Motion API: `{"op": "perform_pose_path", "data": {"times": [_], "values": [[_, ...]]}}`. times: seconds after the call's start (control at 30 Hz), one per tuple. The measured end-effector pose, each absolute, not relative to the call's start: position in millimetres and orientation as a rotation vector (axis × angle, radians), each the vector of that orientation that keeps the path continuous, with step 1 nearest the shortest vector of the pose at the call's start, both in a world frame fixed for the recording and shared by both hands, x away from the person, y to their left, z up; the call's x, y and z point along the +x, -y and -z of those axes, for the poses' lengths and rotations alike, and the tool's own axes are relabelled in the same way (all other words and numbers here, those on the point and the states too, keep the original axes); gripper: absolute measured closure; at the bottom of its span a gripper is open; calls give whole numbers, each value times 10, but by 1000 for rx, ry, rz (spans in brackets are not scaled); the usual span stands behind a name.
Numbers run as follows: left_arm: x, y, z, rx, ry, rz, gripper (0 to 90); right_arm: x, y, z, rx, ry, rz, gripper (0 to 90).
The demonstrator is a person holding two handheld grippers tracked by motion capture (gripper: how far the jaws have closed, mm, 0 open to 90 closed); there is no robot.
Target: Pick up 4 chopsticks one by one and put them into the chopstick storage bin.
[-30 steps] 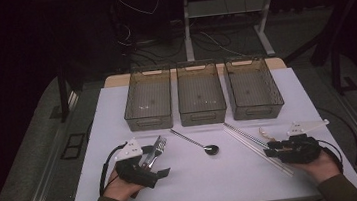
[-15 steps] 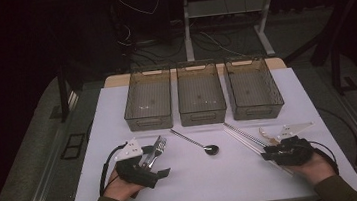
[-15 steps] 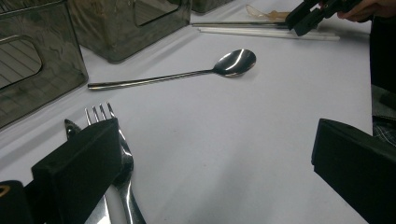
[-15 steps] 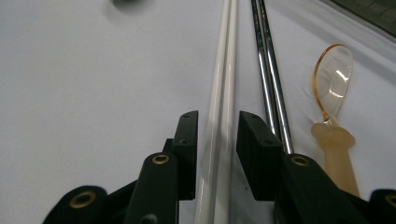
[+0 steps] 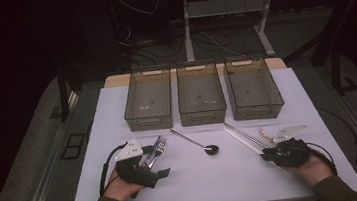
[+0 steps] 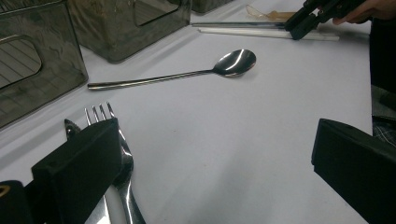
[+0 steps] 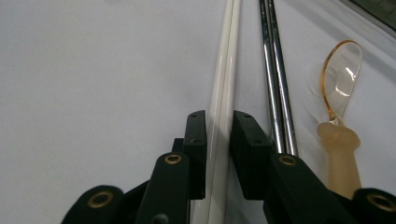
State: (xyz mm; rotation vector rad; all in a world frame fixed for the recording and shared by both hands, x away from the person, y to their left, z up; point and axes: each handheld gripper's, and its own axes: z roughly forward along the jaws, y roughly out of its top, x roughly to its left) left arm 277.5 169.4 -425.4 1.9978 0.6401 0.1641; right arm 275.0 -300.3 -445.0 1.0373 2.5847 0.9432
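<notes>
From the high view, you have a white table [image 5: 214,177] in front of you with three smoked-plastic bins [image 5: 201,95] in a row at its far side. Your left gripper [image 5: 149,168] rests near the front left, just beside a pair of forks [image 5: 155,149]. A steel spoon [image 5: 202,143] lies between your hands. Your right gripper [image 5: 268,155] sits at the front right, at the near end of the chopsticks [image 5: 243,138], which run diagonally toward the right bin. Beyond them lies a pale translucent spoon [image 5: 265,134], small and dim here, so take that name loosely.

In the left gripper view, your left gripper's jaws stand wide apart with bare table between them and nothing held. The left jaw lies over the forks [image 6: 112,140], whose tines poke out past it. The steel spoon [image 6: 187,72] lies ahead, bowl to the right, and the bins [image 6: 56,42] stand at the upper left. Your right gripper [image 6: 301,23] shows at the top right, down on the chopsticks [image 6: 243,30].

In the right gripper view, your right gripper [image 7: 218,135] has just been closing and its jaws stand narrowly apart around the white chopsticks [image 7: 224,79], one pad on each side, at or very near contact. Just to their right lies a pair of steel chopsticks [image 7: 275,84], outside the jaws. Farther right is the amber translucent spoon [image 7: 341,93], bowl pointing away.
</notes>
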Motion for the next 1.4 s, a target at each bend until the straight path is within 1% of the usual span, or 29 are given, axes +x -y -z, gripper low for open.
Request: {"op": "perform_pose_path", "data": {"times": [0.77,0.97,1.27,1.4], "values": [[2774,-1701,4247,2003,-636,-163,3,2728,2981,4445,952,-2636,-974,768],[2775,-1704,4248,2007,-631,-161,2,2717,3092,4345,983,-2585,-1098,759],[2778,-1701,4254,2002,-640,-159,2,2576,3273,4340,996,-2587,-1044,773],[2777,-1697,4255,2003,-639,-159,3,2587,3290,4356,1007,-2590,-1036,783]]}}
